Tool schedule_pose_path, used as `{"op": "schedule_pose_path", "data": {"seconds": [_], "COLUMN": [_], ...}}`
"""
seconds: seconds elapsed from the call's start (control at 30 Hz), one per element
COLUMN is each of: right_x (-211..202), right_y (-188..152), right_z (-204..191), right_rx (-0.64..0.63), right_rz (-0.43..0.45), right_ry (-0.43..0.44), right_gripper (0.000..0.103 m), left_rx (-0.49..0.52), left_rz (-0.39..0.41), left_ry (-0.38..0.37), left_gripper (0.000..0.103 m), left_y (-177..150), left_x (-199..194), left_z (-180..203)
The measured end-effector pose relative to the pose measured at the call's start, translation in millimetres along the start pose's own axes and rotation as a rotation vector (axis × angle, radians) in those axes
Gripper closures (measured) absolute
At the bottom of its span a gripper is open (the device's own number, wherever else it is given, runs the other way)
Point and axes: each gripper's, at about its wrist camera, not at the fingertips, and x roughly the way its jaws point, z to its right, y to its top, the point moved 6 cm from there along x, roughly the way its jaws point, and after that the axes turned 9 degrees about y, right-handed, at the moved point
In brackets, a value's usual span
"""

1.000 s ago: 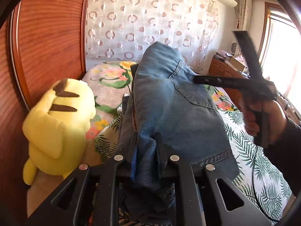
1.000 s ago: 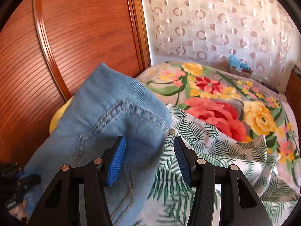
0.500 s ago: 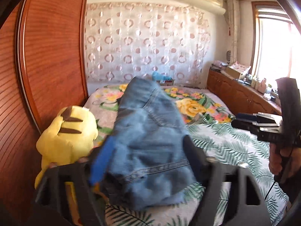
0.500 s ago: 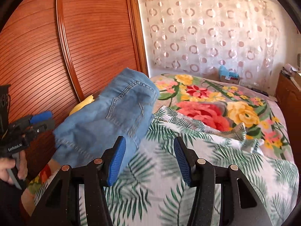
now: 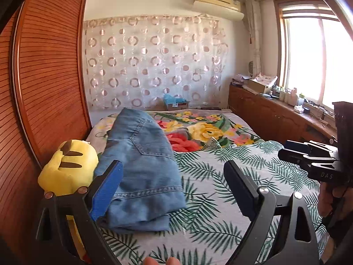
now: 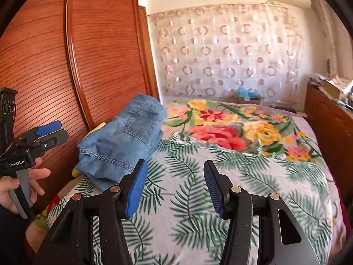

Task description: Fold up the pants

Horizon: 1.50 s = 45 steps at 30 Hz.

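Beside the yellow plush toy (image 5: 68,167), at the wardrobe edge of the bed (image 5: 220,176), the folded pants (image 5: 141,167) were recorded: blue denim, doubled into a thick bundle, back pocket uppermost, one end resting against the toy and the hem end lying nearest the cameras.

Left tool (image 5: 174,190): jaws were seen wide apart and opening further; nothing was held between them, the bundle lying just beyond the blue pad and clear of it. Right tool (image 6: 174,185): jaws were seen parted and empty, set over the leaf-print sheet on the side of the pants away from the toy, well apart from the denim.

Condition of fold: judged complete or near complete, though the layers at the hem end were seen uneven and slightly splayed.

Risks noted:
- The bundle was judged liable to spring open, since stiff denim was left unweighted and its upper layers were not aligned.
- A slide toward the wardrobe (image 5: 50,70) was judged possible, the pants being propped partly on the soft toy and not laid flat on the bed.
- A snag was judged possible if the left tool were drawn back low, its pad being close to the loose hem.
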Motion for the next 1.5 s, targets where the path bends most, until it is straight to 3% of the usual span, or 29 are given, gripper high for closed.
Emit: {"op": "schedule_pose_path", "data": {"seconds": [0.2,0.4,0.63,1.5], "right_x": [-48.5,-96.3,-135.4,-137.3], "right_y": [-8.3,-17.9,-28.4,-33.0], "right_z": [1.2,-3.2,-16.1,-26.7], "right_rx": [0.006,0.02,0.019,0.023], "right_rz": [0.044,0.091,0.13,0.158], "right_ry": [-0.084,-0.158,-0.23,-0.247], "right_gripper": [0.042,0.029,0.028,0.028], "left_rx": [0.005,-0.002,-0.018,0.013], "left_rz": [-0.009,-0.011,0.01,0.034], "left_ry": [-0.049,-0.014,-0.031,-0.029], "left_gripper": [0.01,0.01,0.01,0.01], "left_y": [-4.7,-7.1,-10.9,-9.2], "left_x": [-16.5,-34.2,-56.5,-75.6], "left_z": [33.1,50.0,61.7,76.0]}}
